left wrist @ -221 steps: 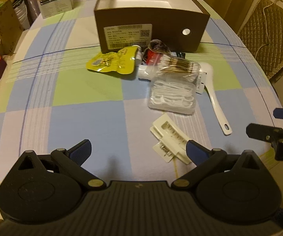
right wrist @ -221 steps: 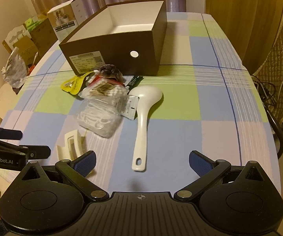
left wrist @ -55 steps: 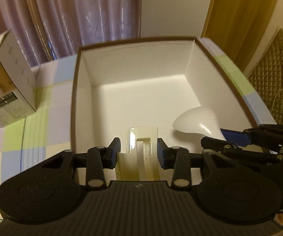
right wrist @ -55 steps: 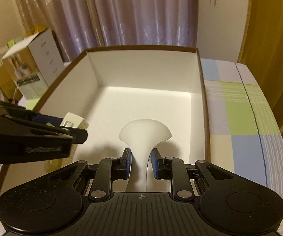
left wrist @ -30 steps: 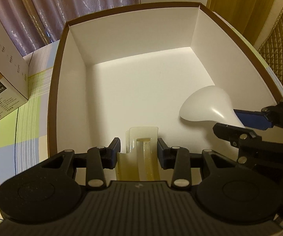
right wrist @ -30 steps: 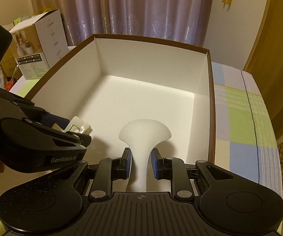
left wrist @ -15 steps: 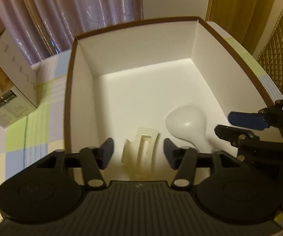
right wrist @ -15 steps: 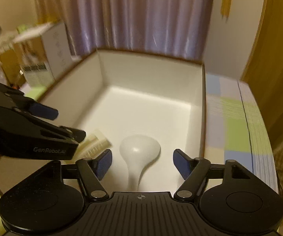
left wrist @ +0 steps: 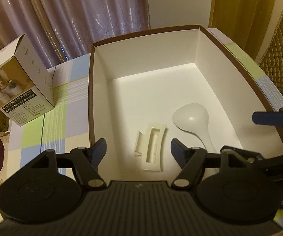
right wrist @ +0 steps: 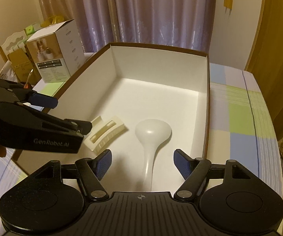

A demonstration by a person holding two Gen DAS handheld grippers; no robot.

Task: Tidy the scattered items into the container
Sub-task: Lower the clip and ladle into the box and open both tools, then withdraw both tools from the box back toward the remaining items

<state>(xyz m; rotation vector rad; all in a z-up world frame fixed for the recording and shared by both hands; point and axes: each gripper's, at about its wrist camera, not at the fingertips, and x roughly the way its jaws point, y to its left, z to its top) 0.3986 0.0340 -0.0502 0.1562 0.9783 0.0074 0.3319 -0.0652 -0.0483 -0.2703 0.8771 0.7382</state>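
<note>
The brown box with a white inside (left wrist: pixel 91 90) (right wrist: pixel 207 106) stands on the checked tablecloth. A cream hair clip (left wrist: pixel 151 149) (right wrist: pixel 105 134) and a white rice spoon (left wrist: pixel 192 120) (right wrist: pixel 151 137) lie on its floor, side by side. My left gripper (left wrist: pixel 138 150) (right wrist: pixel 70 116) is open and empty above the clip. My right gripper (right wrist: pixel 142 164) is open and empty above the spoon's handle; one of its fingers (left wrist: pixel 267 118) shows over the box's right rim in the left wrist view.
A white product carton (left wrist: pixel 17 90) (right wrist: pixel 55 57) stands on the table left of the box. Cardboard boxes (right wrist: pixel 17 63) sit beyond it. Curtains hang behind. A quilted chair (left wrist: pixel 281 59) is at the right of the table.
Both grippers opened and let go: the clip and the spoon now lie on the box floor. Both grippers have lifted back a little.
</note>
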